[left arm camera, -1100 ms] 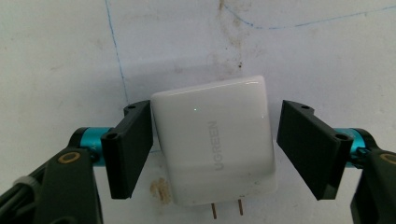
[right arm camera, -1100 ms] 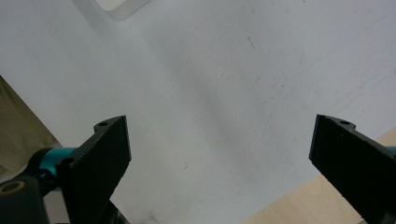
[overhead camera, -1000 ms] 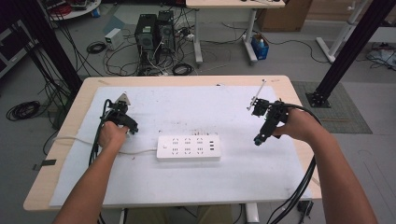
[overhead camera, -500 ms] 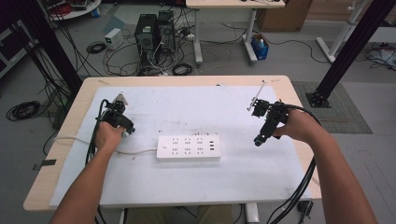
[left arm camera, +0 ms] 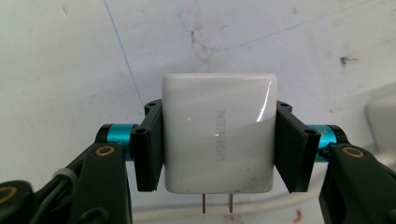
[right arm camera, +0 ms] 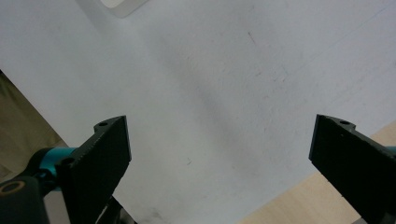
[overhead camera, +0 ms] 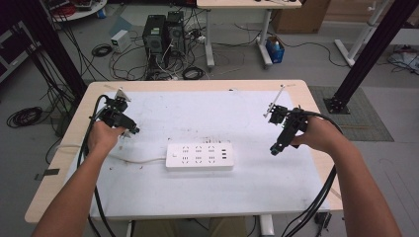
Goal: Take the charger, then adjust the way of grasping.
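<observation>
Compared with the earlier frame, the left gripper [overhead camera: 132, 131] is standing higher above the table [overhead camera: 59, 148], to the left of the power strip [overhead camera: 199, 156], and its jaws, having just been closing, are now pinching the white charger [left arm camera: 218, 133] by its two flat sides. By my judgement, this is marking pickup as done and carrying toward the strip's sockets as next. The charger's long axis is running along the jaws, prongs [left arm camera: 216, 204] pointing back toward the gripper body, while the right gripper [overhead camera: 274, 148] is hovering right of the strip, spread and empty.
</observation>
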{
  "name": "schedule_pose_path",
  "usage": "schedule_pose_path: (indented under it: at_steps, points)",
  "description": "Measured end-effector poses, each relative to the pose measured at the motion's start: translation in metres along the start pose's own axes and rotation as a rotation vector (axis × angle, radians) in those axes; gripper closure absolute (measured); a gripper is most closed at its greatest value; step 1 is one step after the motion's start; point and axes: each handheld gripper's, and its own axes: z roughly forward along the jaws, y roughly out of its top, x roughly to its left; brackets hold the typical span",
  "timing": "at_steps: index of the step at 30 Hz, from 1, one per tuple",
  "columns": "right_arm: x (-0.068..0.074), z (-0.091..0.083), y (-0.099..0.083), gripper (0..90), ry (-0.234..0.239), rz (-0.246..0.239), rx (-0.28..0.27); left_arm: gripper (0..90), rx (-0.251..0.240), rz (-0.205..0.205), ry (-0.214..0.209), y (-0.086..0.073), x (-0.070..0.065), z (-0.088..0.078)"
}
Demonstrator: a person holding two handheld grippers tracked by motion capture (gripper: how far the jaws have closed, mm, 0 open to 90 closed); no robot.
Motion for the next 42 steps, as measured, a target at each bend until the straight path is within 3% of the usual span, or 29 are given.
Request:
schedule_pose_path:
  at_steps: [3, 6, 9, 12, 13, 17, 22, 24, 26, 27, 38, 42]
  points:
    - [0.001, -0.001, -0.001, 4.9, 0.004, -0.004, -0.003, 42.7, -0.036, 0.051, -0.023, 0.002, -0.002, -0.018]
    - [0.001, -0.001, -0.001, 4.9, 0.006, -0.003, 0.002, 42.7, -0.045, 0.067, -0.039, 0.003, -0.003, -0.023]
    - [0.003, -0.003, -0.001, 4.9, -0.004, 0.0, -0.013, 42.7, -0.086, 0.153, -0.087, 0.004, -0.01, -0.048]
    - [0.005, -0.004, 0.0, 4.8, -0.01, -0.004, -0.007, 42.7, -0.116, 0.19, -0.108, 0.002, -0.015, -0.064]
    - [0.005, -0.004, 0.0, 4.8, -0.012, -0.008, -0.011, 42.7, -0.116, 0.19, -0.108, 0.002, -0.015, -0.064]
    - [0.009, -0.007, 0.0, 4.8, -0.015, -0.019, -0.014, 42.7, -0.134, 0.258, -0.132, -0.002, -0.028, -0.087]
    - [0.013, -0.011, 0.0, 4.8, -0.021, -0.021, -0.018, 42.7, -0.148, 0.316, -0.153, -0.006, -0.039, -0.1]
    - [0.015, -0.013, 0.001, 4.8, -0.025, -0.027, -0.024, 42.7, -0.157, 0.372, -0.187, -0.01, -0.048, -0.11]
    - [0.016, -0.013, 0.001, 4.8, -0.027, -0.034, -0.025, 42.7, -0.157, 0.391, -0.193, -0.012, -0.051, -0.112]
    - [0.016, -0.013, 0.001, 4.8, -0.028, -0.036, -0.028, 42.7, -0.154, 0.425, -0.192, -0.014, -0.058, -0.117]
    - [0.02, -0.016, 0.003, 4.8, -0.031, -0.034, -0.03, 42.7, -0.157, 0.471, -0.197, -0.019, -0.07, -0.125]
    - [0.018, -0.02, 0.002, 4.9, -0.023, 0.006, -0.046, 42.7, -0.164, 0.482, -0.201, -0.019, -0.072, -0.126]
